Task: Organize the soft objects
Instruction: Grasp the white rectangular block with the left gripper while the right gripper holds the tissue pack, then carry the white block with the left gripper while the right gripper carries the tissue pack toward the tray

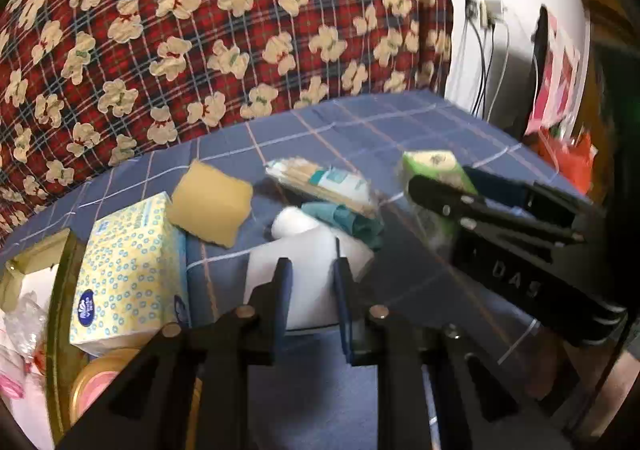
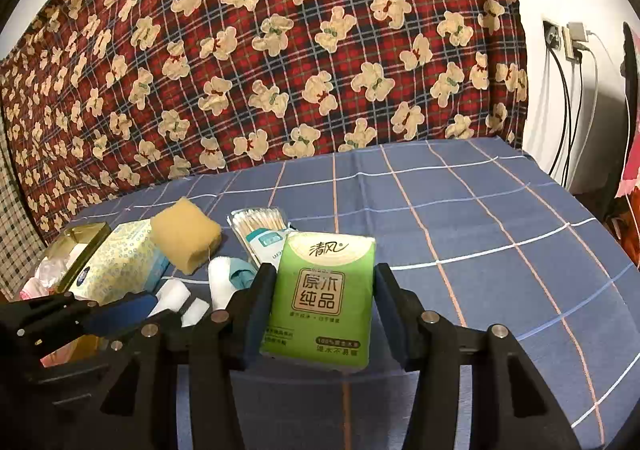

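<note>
Right hand-held gripper (image 2: 320, 298) was clamped on a green tissue pack (image 2: 322, 298), its two fingers pressed against the pack's left and right sides, the printed face turned toward the camera and the pack held upright above the blue checked cloth (image 2: 480, 218). From the left wrist view the same pack (image 1: 434, 166) sat at the tip of the right hand-held gripper (image 1: 436, 190), lifted clear of the cloth.

Left hand-held gripper (image 1: 312, 282) had its fingers close on either side of a white roll (image 1: 308, 250); whether they actually pressed it could not be told. A teal cloth scrap (image 1: 344, 216) lay against the far end of that roll. Just behind it rested a clear packet of cotton swabs (image 1: 320, 182).

A yellow sponge (image 1: 210, 202) leaned against the far corner of a yellow-patterned tissue box (image 1: 128, 270). The box stood at the cloth's left edge, beside a gold-rimmed container (image 1: 60, 270) that held pale, crinkled items too blurred to name.

A red plaid fabric with cream bears (image 2: 280, 50) rose behind the cloth. Cables (image 2: 568, 110) hung from a wall socket at the right.
</note>
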